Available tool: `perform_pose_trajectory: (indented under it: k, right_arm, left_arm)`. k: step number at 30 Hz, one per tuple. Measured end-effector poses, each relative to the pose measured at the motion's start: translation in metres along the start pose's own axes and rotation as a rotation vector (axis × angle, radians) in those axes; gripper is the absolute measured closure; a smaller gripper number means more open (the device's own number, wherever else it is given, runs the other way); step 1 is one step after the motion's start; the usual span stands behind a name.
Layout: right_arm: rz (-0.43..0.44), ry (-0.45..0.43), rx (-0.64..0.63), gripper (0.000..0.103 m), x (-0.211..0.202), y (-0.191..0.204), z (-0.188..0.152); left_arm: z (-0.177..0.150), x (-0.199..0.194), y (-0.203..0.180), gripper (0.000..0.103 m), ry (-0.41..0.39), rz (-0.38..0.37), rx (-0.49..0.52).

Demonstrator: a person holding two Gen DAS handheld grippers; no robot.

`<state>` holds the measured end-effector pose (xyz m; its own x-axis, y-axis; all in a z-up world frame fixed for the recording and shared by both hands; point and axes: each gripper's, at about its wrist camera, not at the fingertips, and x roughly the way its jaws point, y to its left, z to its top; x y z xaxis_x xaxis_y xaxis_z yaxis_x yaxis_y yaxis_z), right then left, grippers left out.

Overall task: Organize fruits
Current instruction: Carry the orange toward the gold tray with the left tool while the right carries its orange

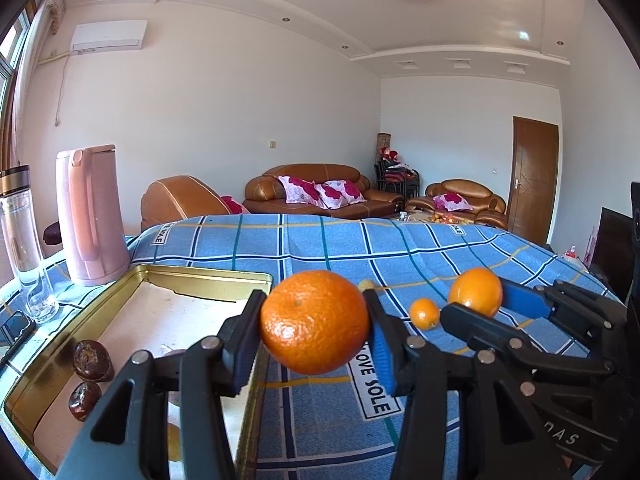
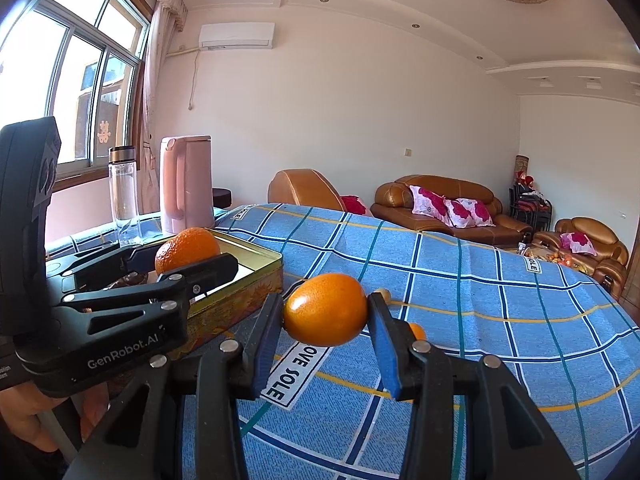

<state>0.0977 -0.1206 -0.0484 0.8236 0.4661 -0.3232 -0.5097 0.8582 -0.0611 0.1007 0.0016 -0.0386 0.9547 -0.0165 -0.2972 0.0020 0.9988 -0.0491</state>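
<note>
Blue checked cloth (image 1: pixel 360 248), gold tin (image 1: pixel 168 276), brown leather sofas (image 1: pixel 316 188), white walls

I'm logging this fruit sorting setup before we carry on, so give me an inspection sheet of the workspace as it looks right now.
Surface: table under a blue checked cloth, printed label patches on it.
Job's things: gold tin tray holding two dark brown fruits; large orange and smooth orange, both held off the cloth; small orange lying on the cloth.
Clutter: pink kettle, clear bottle, phone at the left edge.
Grippers: left claw shut on the large orange beside the tray; right claw shut on the smooth orange.
Cables: a cord on the wall below the air conditioner.
Surroundings: brown sofas, wooden door, window.
</note>
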Motion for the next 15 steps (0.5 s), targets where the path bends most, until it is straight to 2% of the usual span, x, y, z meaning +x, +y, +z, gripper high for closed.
perform_pose_trajectory:
  k: [15]
  right_arm:
    - [0.044,0.015,-0.026,0.058,0.012,0.025,0.004]
  left_arm:
    - [-0.001,-0.015,0.03,0.053,0.001,0.027,-0.032]
